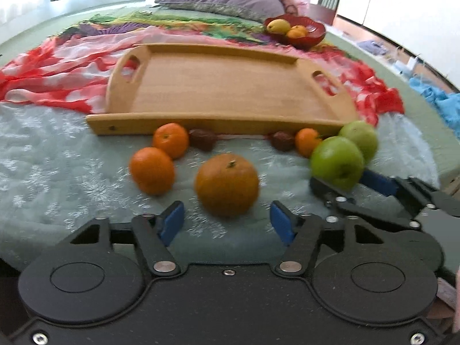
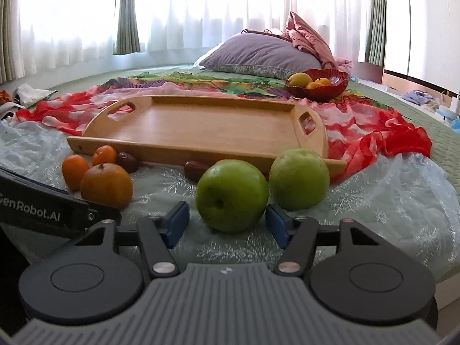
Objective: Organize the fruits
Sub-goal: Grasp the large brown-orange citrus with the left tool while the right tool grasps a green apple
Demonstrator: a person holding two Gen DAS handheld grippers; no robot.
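Wooden tray (image 2: 201, 126) — smooth, matt; apple (image 2: 231, 194) seemingly glossy.

Beyond my work, a plump purple pillow (image 2: 258, 53) lies at the far end of the bed, and a crumpled pink quilt (image 2: 312, 41) is heaped against its right side. Sheer white curtains (image 2: 201, 8) glow with daylight behind them, with grey-green drapes (image 2: 128, 14) hanging between the panels. A red-and-white floral scarf (image 1: 57, 69) spreads across the green quilted bedcover (image 2: 402, 109), and nearer me a pale gauzy cloth with white snowflake patterns (image 1: 57, 158) covers the bed. A crumpled turquoise cloth (image 1: 440, 100) sits at the right edge.
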